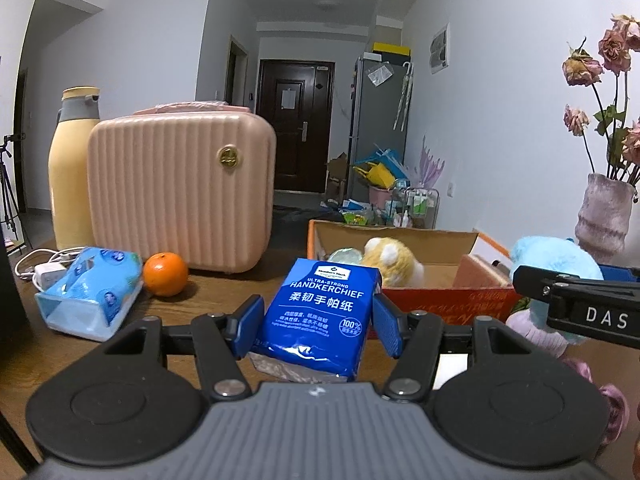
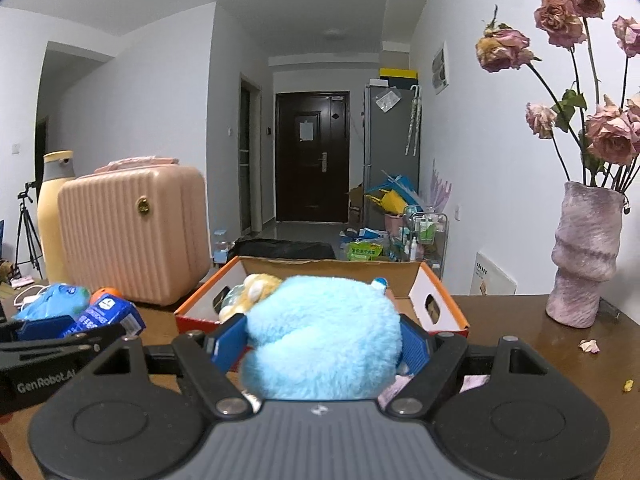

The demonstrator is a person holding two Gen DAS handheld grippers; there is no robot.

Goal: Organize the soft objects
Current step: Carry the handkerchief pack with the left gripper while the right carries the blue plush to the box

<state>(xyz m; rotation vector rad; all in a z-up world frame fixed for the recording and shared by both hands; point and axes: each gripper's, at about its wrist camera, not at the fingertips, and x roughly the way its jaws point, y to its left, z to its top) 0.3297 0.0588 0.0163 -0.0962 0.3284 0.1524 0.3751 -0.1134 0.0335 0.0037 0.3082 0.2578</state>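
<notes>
Closest to the lens, the left gripper [image 1: 318, 320] is clamped on a blue handkerchief pack [image 1: 322, 314], which stands upright and slightly tilted between the blue pads, one finger [image 1: 250, 326] pressed to each side. Off to the left on the wooden table [image 1: 224, 294] lies a light blue tissue pack [image 1: 90, 292], with an orange [image 1: 165, 274] just beside it, and behind them a yellow bottle [image 1: 72, 168] and a pink ribbed case [image 1: 180, 192]. Past the handkerchief pack sits the orange cardboard box [image 1: 448, 298], a yellow plush toy [image 1: 394, 262] already inside. Further right, the right gripper [image 2: 322, 344] is closed around a fluffy blue plush toy [image 2: 324, 336], squeezed between its blue pads and held just in front of the box [image 2: 444, 304]. At the far right, a pink vase [image 2: 586, 256] of dried roses [image 2: 560, 20] stands on the table.
</notes>
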